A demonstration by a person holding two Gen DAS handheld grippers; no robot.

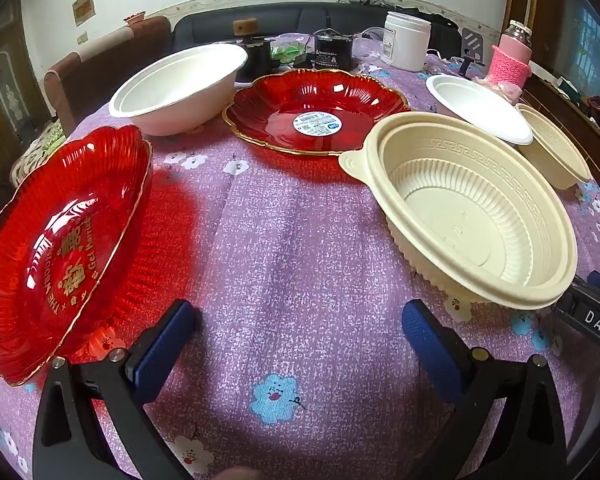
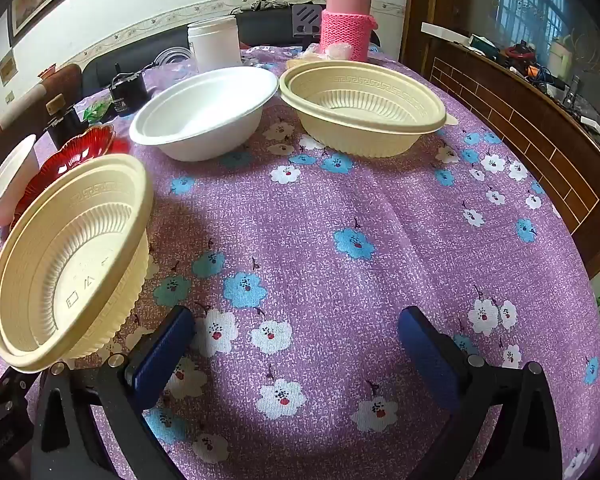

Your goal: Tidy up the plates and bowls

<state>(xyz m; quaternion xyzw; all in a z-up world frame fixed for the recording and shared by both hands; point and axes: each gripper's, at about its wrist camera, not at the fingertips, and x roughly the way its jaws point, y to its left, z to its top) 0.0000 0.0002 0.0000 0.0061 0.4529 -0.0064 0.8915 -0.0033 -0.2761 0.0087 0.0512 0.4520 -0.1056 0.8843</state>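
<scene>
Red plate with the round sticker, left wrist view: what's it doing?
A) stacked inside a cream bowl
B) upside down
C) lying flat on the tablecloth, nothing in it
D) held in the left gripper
C: the red plate with the sticker lies upright on the tablecloth, empty, while the left gripper hangs open near the camera, holding nothing.

My table wears a purple flowered tablecloth (image 2: pixel 340 216). At twelve o'clock from my right side stands a pink flask (image 2: pixel 346 20) in a knitted sleeve; a white jar (image 2: pixel 214 44) sits at eleven. From my left side, a black canister (image 1: pixel 334 52) sits at twelve, with a dark sofa (image 1: pixel 300 20) behind it.
</scene>
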